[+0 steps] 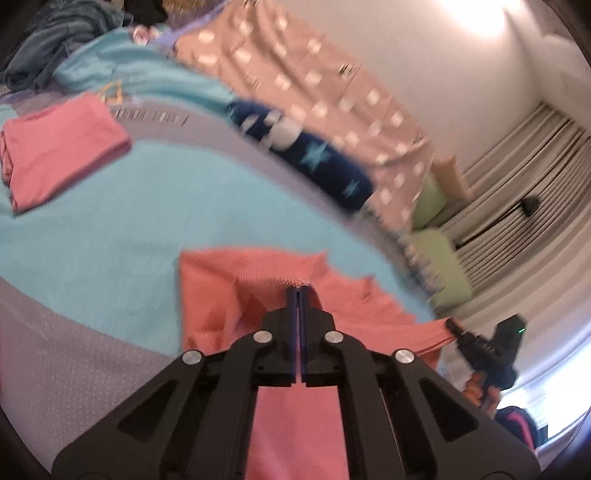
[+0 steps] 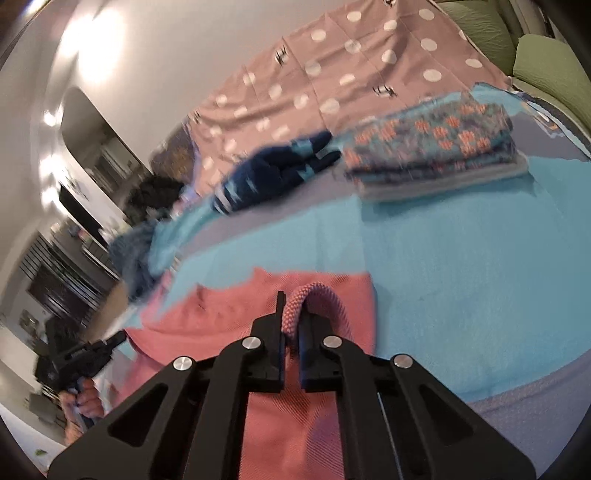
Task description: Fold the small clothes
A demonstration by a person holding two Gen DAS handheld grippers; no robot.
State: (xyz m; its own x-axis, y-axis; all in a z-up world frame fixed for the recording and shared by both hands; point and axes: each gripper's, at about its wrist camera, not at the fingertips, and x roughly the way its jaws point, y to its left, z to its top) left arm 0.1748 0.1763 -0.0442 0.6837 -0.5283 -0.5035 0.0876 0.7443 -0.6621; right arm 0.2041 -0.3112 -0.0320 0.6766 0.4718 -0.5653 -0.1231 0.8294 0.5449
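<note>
Right wrist alone shows patterned folded stack [image 2: 436,151] beyond coral garment [image 2: 229,314].

A plain pale wall [image 1: 424,55] rose behind the bed, washed by a bright patch of light [image 1: 480,14] high up. Long beige curtains [image 1: 517,177] hung in folds at one side, daylight glowing at their lower edge. The bed wore a turquoise and grey cover [image 2: 461,258], with a dusty-pink polka-dot sheet [image 2: 332,74] along its far edge by the wall and green pillows [image 1: 443,266] at the curtain end. Opposite, dark shelving [image 2: 74,266], perhaps a cabinet, stood blurred beneath a white arched recess [image 2: 88,122].
</note>
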